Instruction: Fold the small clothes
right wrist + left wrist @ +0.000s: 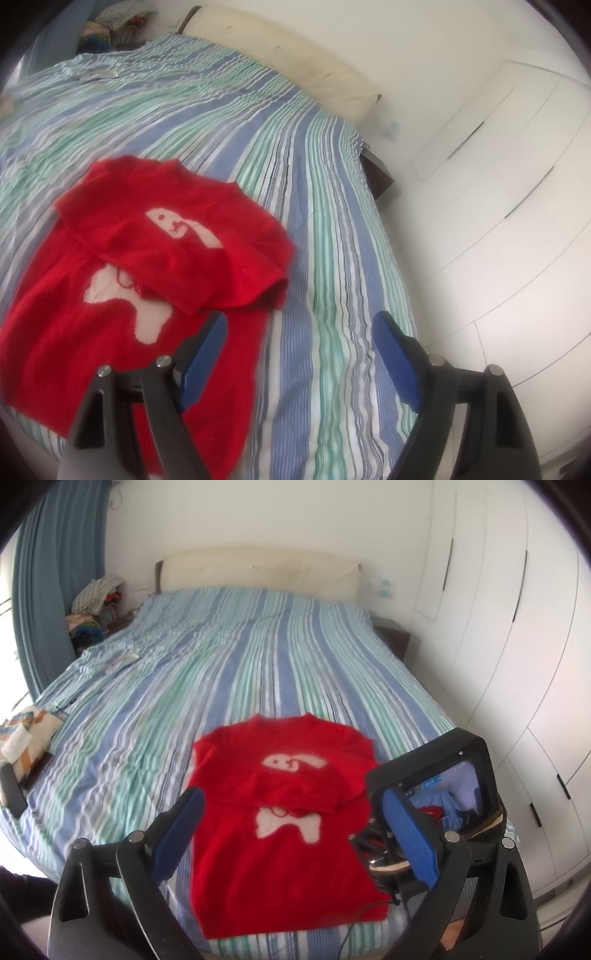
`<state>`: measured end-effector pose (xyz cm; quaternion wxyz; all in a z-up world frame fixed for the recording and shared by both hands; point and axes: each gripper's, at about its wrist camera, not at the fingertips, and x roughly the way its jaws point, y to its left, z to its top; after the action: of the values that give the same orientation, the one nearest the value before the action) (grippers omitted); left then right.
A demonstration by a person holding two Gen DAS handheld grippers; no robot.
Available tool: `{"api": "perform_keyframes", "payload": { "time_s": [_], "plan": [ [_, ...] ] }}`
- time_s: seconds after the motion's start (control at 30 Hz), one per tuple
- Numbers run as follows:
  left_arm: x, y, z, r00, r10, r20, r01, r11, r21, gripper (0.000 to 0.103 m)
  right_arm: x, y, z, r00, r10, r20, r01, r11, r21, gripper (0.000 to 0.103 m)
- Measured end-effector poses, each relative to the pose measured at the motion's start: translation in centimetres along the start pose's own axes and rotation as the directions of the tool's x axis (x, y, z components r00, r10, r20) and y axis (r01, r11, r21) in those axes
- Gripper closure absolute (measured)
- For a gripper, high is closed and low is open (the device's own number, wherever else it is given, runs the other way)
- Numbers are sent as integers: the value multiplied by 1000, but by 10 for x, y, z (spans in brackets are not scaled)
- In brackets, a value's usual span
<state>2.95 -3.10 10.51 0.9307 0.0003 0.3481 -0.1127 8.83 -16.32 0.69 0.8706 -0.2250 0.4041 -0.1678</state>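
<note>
Both sets of fingers stand wide and empty: the left gripper (291, 834) hangs over the red sweater (280, 834), the right gripper (299, 350) just off its right edge. The sweater lies on the striped bed (258, 657), sleeves already folded across the chest. I'd pinch the hem corners evenly, then lift toward the collar.

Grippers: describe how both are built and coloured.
The left gripper and right gripper match: black, angular linkage arms with silver pivot pins and long, blue, textured finger pads. The right one carries a black-framed screen.
</note>
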Motion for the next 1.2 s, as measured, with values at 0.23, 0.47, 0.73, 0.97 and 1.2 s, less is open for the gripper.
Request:
{"api": "perform_keyframes", "payload": {
  "time_s": [0.23,0.47,0.73,0.97,1.2],
  "plan": [
    [11,2,-2,998,57,-23,-57,998,24,5,4,0,-4,1000,3,-11,-3,1000,-1,23],
    [17,1,-2,996,83,-30,-82,995,52,5,9,-2,-7,1000,-2,-24,2,1000,-2,23],
    [94,90,-41,947,295,-123,-268,943,198,2,49,-48,-30,979,187,-82,-176,977,122,17],
    [167,62,-93,951,141,-276,-6,900,437,11,104,-83,-82,940,319,-119,-297,939,172,17],
    [236,-30,-64,972,-4,-237,164,732,662,16,128,-60,-90,843,522,-128,-484,841,241,17]
  ]
}}
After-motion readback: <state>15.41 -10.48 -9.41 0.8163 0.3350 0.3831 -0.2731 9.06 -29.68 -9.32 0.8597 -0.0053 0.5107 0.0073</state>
